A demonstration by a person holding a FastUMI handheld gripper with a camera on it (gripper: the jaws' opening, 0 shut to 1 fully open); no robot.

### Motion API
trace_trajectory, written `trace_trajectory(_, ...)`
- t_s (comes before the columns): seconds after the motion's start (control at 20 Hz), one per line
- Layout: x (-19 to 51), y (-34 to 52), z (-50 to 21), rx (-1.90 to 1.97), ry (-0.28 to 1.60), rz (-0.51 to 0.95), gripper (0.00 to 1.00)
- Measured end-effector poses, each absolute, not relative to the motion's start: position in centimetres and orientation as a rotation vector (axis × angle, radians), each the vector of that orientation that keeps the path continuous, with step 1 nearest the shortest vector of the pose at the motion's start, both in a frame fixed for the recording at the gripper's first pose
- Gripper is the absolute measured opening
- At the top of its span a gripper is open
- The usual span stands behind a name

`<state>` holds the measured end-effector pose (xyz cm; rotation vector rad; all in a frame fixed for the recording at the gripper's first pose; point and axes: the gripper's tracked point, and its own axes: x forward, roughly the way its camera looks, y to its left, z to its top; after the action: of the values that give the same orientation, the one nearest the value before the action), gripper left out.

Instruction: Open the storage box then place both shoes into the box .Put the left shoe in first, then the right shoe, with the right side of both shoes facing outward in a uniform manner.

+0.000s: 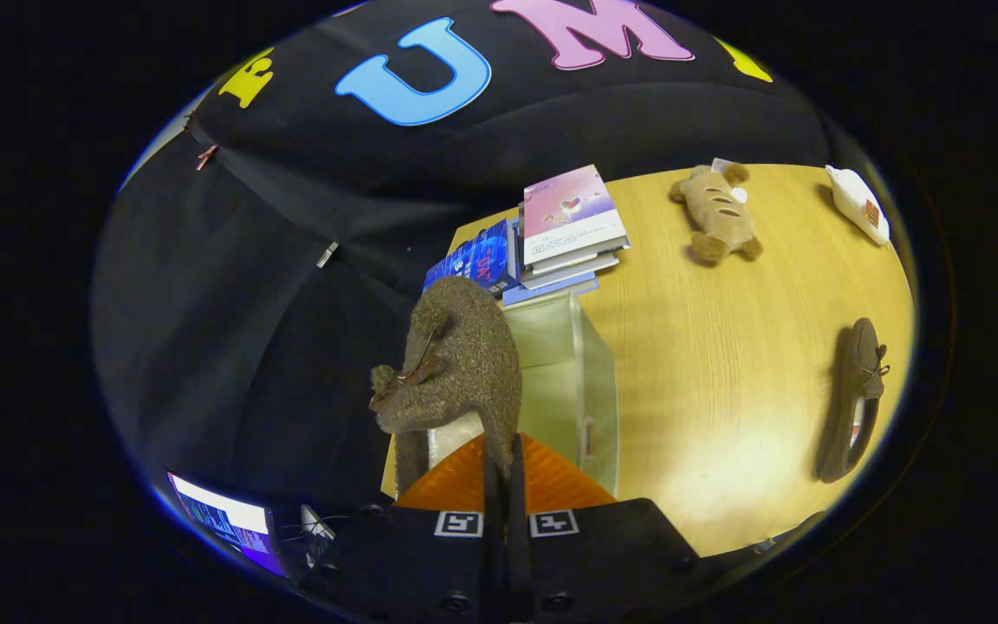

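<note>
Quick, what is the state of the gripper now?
Gripper: fingers closed on the heel edge of a brown shoe, held above the open clear box.

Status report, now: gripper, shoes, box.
Gripper shut on brown fuzzy shoe, held above clear plastic storage box. Box open, orange lid down. Second brown shoe on wooden table. Nothing blocking.

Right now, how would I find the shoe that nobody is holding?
Start at the wooden table and look past the clear storage box to the bare side. The loose shoe lies flat there alone, whereas its twin hangs pinched in the gripper.
</note>
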<state>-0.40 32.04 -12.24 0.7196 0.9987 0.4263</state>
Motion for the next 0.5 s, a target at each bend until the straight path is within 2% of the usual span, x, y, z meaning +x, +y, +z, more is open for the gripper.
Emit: trace_trajectory(0.5,-0.1,38.5,-17.3,0.708,1.117,0.272,0.05)
